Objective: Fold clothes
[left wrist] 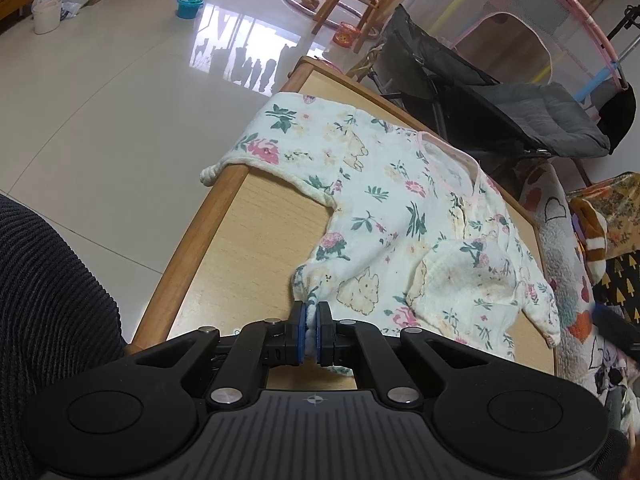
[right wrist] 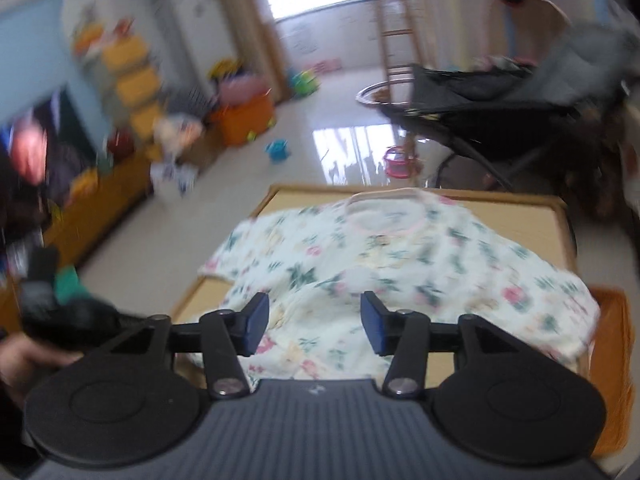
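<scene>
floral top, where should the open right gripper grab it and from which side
Probably the free near hem corner of the floral top, on the side opposite the corner the left gripper already pinches. Bring the right gripper in low from the near table edge: the cloth lies flat, so only an edge fits between the jaws.

The left gripper [left wrist: 312,320] has its blue-padded black fingers [left wrist: 302,330] pinched tight on the bunched hem of a white floral cotton baby top [left wrist: 400,216]. Ahead of the fingertips the garment spreads over a light wooden table [left wrist: 244,240], one sleeve lying right of the fingers.
</scene>
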`<state>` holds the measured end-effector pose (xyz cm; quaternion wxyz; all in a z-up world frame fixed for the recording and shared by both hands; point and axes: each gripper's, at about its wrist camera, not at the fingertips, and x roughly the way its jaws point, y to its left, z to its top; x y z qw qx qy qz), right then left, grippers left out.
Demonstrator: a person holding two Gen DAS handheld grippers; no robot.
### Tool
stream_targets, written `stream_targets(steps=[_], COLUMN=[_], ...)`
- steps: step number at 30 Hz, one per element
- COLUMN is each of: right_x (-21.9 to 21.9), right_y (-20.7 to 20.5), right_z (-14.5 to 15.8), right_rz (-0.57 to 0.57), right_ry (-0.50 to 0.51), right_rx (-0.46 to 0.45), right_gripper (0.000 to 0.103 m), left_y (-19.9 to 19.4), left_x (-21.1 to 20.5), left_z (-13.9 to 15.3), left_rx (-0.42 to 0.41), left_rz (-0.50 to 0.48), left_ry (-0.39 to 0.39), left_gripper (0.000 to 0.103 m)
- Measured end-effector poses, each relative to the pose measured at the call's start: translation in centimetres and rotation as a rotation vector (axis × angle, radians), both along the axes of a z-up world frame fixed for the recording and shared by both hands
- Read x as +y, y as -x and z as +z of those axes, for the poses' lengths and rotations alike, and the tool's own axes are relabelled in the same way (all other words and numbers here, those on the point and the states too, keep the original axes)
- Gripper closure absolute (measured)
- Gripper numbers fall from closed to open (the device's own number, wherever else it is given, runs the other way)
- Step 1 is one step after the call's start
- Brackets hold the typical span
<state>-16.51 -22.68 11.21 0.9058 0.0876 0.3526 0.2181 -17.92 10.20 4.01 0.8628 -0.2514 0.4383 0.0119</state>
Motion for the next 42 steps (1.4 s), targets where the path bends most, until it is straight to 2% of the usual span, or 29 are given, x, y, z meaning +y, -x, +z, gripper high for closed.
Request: stream_targets(steps=[1,4,7,10,12,13,14,16,21,30,37,42], right_x=[-1.2,-2.7,-0.9,2.0,3.6,4.1,4.5,4.5,4.2,3.9,4.6,3.9], right_y=[0.2,0.6,0.7,0.9,0.7,0.7,0.5,-0.1,-0.8,-0.9,-0.7,-1.2], right_z=[0.1,-0.7,-2.9,-4.8,-6.0,-6.5,-7.0,-7.7,-8.6,-8.5,-8.5,-8.8], right_rz=[-0.037,-0.100,-0.036,0.039,0.048,0.049,0.041,0.012,-0.013,-0.059,-0.046,-0.102], right_ry=[-0.010,0.091,0.240,0.317,0.362,0.371,0.373,0.361,0.323,0.275,0.264,0.230], right_rx=[0.006,0.056,0.119,0.150,0.159,0.169,0.174,0.173,0.180,0.179,0.175,0.182], right_gripper=[0.052,0.052,0.053,0.056,0.063,0.073,0.083,0.090,0.090,0.089,0.086,0.086], left_y=[0.0,0.0,0.0,0.1,0.1,0.1,0.1,0.1,0.0,-0.1,-0.1,-0.1], left_x=[0.0,0.0,-0.1,-0.1,-0.1,0.0,0.0,0.1,0.1,0.2,0.2,0.2], left_z=[0.0,0.0,-0.1,-0.1,0.0,-0.1,-0.1,-0.1,-0.2,-0.3,-0.3,-0.4], left_rx=[0.000,0.001,0.002,0.003,0.004,0.004,0.005,0.006,0.010,0.014,0.014,0.014], left_rz=[-0.001,-0.001,-0.004,-0.004,-0.004,-0.004,-0.003,-0.002,0.000,-0.001,-0.001,-0.001], left_ry=[-0.001,-0.002,-0.005,-0.007,-0.007,-0.006,-0.006,-0.004,0.002,0.010,0.013,0.014], left_gripper=[0.098,0.098,0.098,0.098,0.098,0.098,0.098,0.098,0.098,0.098,0.098,0.098])
